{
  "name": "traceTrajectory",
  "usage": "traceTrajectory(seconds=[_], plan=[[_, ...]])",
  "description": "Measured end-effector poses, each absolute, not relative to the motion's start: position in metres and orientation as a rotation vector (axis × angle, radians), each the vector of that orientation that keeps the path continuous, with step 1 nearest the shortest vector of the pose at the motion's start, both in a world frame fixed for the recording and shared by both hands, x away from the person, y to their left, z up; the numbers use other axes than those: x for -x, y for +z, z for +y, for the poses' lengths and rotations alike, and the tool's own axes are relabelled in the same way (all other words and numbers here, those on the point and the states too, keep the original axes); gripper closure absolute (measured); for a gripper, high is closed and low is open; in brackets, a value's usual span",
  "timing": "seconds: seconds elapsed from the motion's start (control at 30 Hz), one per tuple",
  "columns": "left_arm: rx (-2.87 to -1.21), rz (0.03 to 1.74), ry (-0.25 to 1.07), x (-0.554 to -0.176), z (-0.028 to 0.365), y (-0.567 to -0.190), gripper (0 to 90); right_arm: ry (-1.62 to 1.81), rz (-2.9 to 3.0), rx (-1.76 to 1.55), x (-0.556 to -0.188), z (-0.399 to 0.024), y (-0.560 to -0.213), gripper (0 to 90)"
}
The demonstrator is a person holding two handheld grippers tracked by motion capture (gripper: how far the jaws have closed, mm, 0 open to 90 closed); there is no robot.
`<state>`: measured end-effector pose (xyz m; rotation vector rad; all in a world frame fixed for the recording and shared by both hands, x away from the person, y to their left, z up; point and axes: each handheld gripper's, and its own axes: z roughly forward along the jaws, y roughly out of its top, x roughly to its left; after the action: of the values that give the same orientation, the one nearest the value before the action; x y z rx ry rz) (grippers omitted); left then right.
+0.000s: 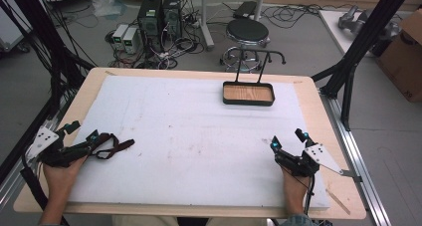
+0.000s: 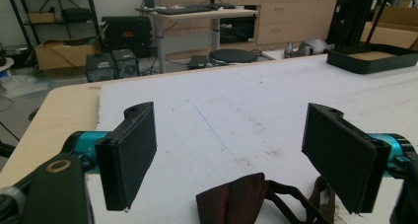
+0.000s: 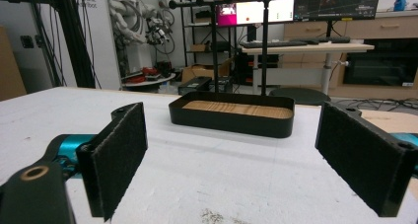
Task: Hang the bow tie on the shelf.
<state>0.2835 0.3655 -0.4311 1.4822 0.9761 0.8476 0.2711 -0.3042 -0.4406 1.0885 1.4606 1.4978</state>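
A dark red cloth piece with thin straps (image 1: 115, 147) lies on the white mat near the left edge. My left gripper (image 1: 83, 131) is right beside it, open. In the left gripper view the cloth (image 2: 241, 197) lies low between the wide-apart jaws of the left gripper (image 2: 230, 137), and the pads do not press on it. A black tray with a wooden floor (image 1: 248, 94) and a black bar rack above it stands at the far right of the mat. My right gripper (image 1: 287, 139) rests near the front right, open and empty. It faces the tray (image 3: 231, 116) past the right gripper's (image 3: 231, 145) own jaws.
The white mat (image 1: 199, 136) covers most of a wooden table (image 1: 308, 86). A black stool (image 1: 247, 33), computer boxes (image 1: 159, 17) and cables stand on the floor beyond the far edge. Black frame posts (image 1: 358, 47) rise at both sides.
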Motion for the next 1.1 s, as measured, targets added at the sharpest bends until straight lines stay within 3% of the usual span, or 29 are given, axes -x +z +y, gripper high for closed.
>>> traceTrajectory(seconds=[1.1], plan=[[-1.493, 0.977, 0.827, -0.2814, 0.3707, -0.4302, 23.2, 1.484, 1.470, -1.086, -0.2715, -0.3027, -0.4405, 11.6]])
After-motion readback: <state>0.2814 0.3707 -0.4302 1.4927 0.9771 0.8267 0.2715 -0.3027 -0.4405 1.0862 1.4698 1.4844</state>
